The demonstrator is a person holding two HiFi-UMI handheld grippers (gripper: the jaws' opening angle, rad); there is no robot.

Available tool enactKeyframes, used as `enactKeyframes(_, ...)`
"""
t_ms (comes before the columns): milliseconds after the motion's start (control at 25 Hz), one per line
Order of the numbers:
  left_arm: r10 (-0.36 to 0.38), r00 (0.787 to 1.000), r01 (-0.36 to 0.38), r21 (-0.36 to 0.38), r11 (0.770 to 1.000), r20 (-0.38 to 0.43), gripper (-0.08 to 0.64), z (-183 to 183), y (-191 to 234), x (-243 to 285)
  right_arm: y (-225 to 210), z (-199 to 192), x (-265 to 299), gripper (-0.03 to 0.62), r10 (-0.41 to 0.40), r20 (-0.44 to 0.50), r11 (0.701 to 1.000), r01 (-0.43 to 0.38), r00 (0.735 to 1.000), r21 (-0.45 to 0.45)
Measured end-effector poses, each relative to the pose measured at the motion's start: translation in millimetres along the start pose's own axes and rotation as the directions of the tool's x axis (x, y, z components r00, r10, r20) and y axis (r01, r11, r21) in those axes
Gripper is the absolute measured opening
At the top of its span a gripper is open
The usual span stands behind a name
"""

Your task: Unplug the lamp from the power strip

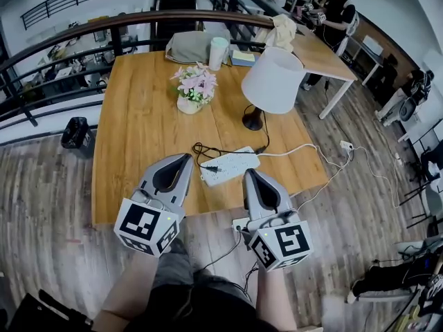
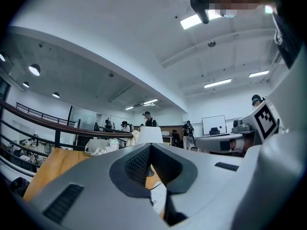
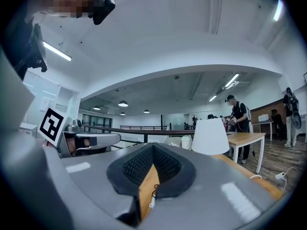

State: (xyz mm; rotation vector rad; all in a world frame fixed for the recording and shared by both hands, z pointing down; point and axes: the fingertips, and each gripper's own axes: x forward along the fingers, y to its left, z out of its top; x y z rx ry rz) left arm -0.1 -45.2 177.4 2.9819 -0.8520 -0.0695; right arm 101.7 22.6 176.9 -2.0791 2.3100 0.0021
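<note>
A white-shaded lamp (image 1: pixel 273 79) on a black base (image 1: pixel 252 121) stands on the wooden table (image 1: pixel 138 130). Its black cord (image 1: pixel 208 151) loops to a white power strip (image 1: pixel 230 167) near the table's front edge, where a black plug (image 1: pixel 211 167) sits. My left gripper (image 1: pixel 181 159) is shut and empty, just left of the strip. Right of the strip's near end, my right gripper (image 1: pixel 249 174) is also shut with nothing in it. In the left gripper view the lamp shade (image 2: pixel 148 134) shows past the closed jaws; the right gripper view shows the lamp shade (image 3: pixel 209 136) too.
A pot of pink flowers (image 1: pixel 194 88), a white cup (image 1: pixel 218 52), a grey bag (image 1: pixel 190 45) and books (image 1: pixel 243 57) sit at the table's far side. White cables (image 1: pixel 332 161) trail over the floor at right. A black railing (image 1: pixel 104 33) runs behind; people stand at the far desks.
</note>
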Motion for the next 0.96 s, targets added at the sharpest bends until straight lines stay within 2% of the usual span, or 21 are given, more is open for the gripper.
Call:
enactKeyframes(160, -0.008, 1.000, 0.008, -0.017, 1.000, 0.022, -0.005, 11.1, -6.2, -10.0, 6.6, 10.6, -7.6, 0.008, 0.012, 0.020, 1.000, -0.011, 1.000, -0.013)
enactKeyframes(360, -0.009, 0.999, 0.009, 0.030, 1.000, 0.030, -0.005, 20.8, -16.0, -21.4, 15.1, 19.2, -16.8, 0.008, 0.030, 0.027, 0.999, -0.029, 0.999, -0.024)
enactKeyframes(960, -0.005, 1.000, 0.004, 0.035, 0.999, 0.021, -0.005, 18.4, -39.3, -54.8, 40.4, 19.9, -47.1, 0.008, 0.072, 0.020, 0.997, -0.072, 0.997, -0.008)
